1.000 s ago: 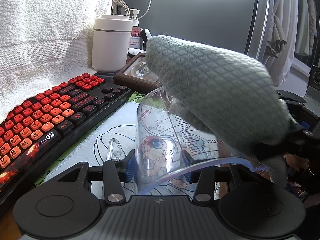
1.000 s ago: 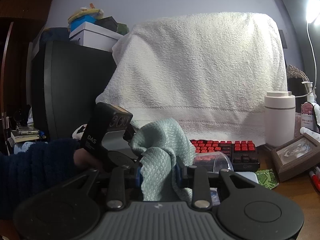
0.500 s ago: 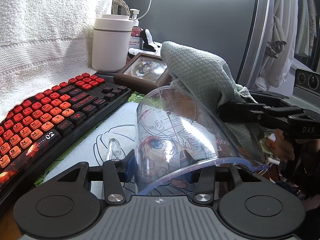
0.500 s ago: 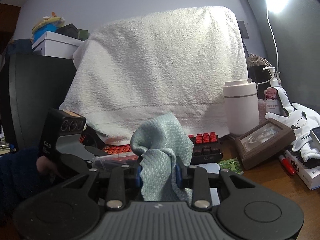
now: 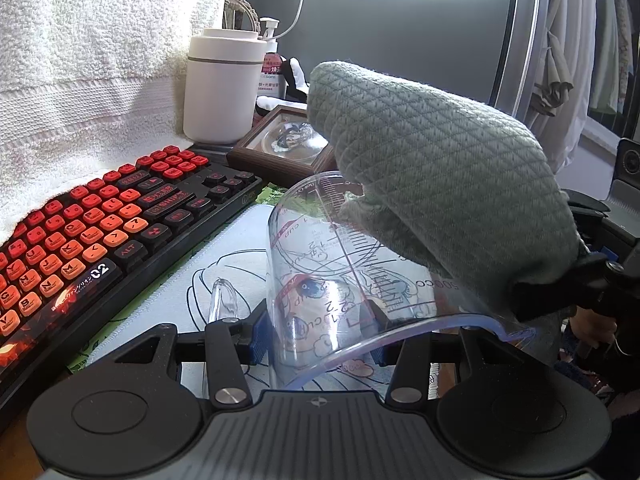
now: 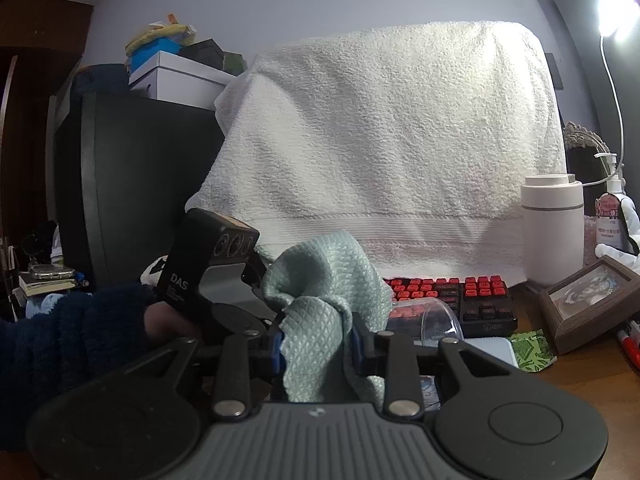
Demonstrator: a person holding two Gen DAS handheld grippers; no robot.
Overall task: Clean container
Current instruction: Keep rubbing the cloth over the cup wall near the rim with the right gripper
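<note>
Over by the keyboard [image 5: 120, 232], the left tongs [image 5: 316, 320] are clamped on a clear plastic measuring cup [image 5: 340, 272], tipped on its side above the printed desk mat [image 5: 224, 268], with its open mouth facing away from the left camera and its base back at the tongs. You can see the printed scale lines and red markings through the wall, and its handle [image 5: 222, 300] sticks out to the left. The right tongs [image 6: 316, 344] are pinched tight on a bunched pale green waffle-weave cloth [image 6: 324, 300], and from the left camera that cloth sits as a fat wad right on the upper right side of the cup, touching the wall near the rim. Whether any of it is actually tucked inside the mouth, I honestly can't tell from here.

Progress-wise, I'd say we're mid-wipe. The cup looks pretty clear already, no obvious gunk or water drops that I can pick out, but transparent plastic hides a lot. The inside and the base end down by the left tongs probably still need a pass, since the cloth is only on one patch of the outside.

Background stuff on the worktop: a white cylindrical canister [image 5: 222, 88], a pump bottle [image 5: 274, 68], a small wooden photo frame [image 5: 280, 152], and a big white towel [image 6: 392, 152] draped behind it all.
</note>
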